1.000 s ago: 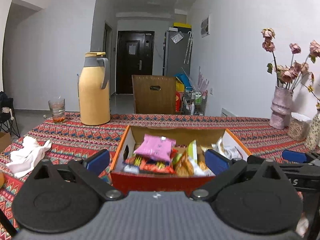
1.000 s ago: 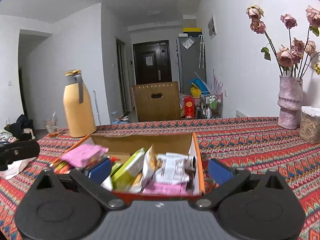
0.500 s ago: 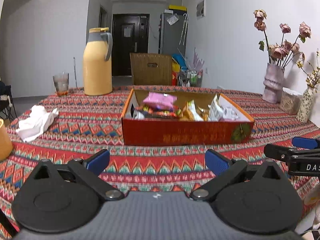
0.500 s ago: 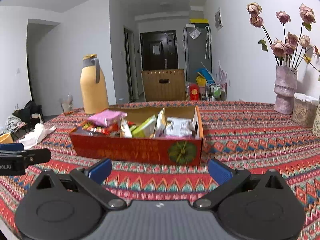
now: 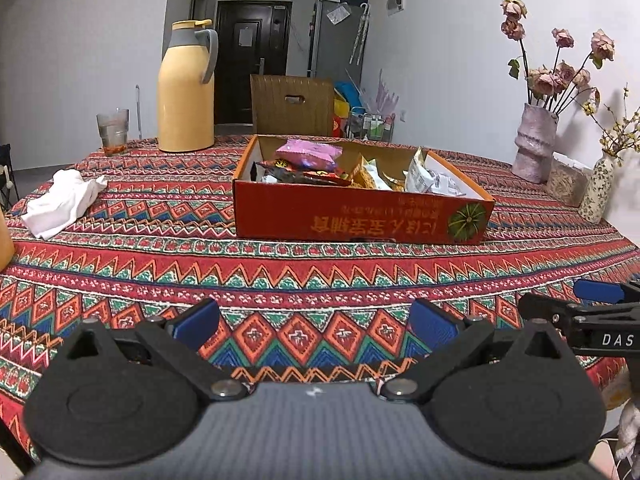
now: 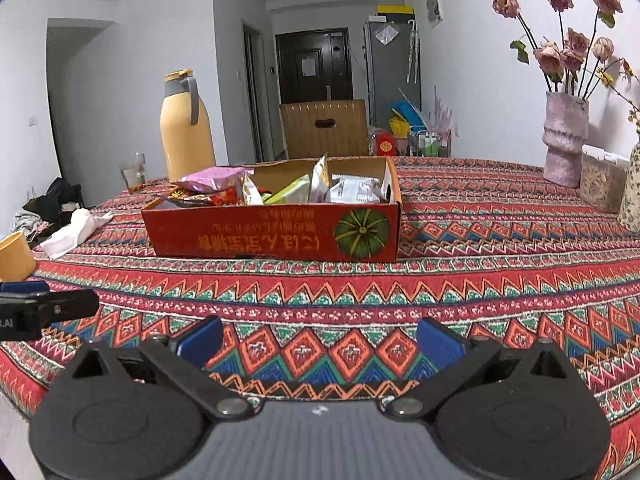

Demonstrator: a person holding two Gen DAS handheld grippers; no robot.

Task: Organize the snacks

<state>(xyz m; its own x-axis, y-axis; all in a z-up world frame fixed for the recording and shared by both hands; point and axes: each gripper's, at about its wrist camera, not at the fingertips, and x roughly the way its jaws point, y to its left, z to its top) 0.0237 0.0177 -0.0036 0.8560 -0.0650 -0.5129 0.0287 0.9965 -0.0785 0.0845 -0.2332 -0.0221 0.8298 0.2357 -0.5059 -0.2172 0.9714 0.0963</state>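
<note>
Now you've drawn back to the near edge of the worktop (image 5: 320, 280): the snack box (image 5: 360, 216), which filled both views a second ago, sits mid-worktop, packets (image 6: 352, 190) all inside. Your left tool (image 5: 314, 326) and right tool (image 6: 320, 340) are both spread and empty, so the sorting looks finished.
</note>
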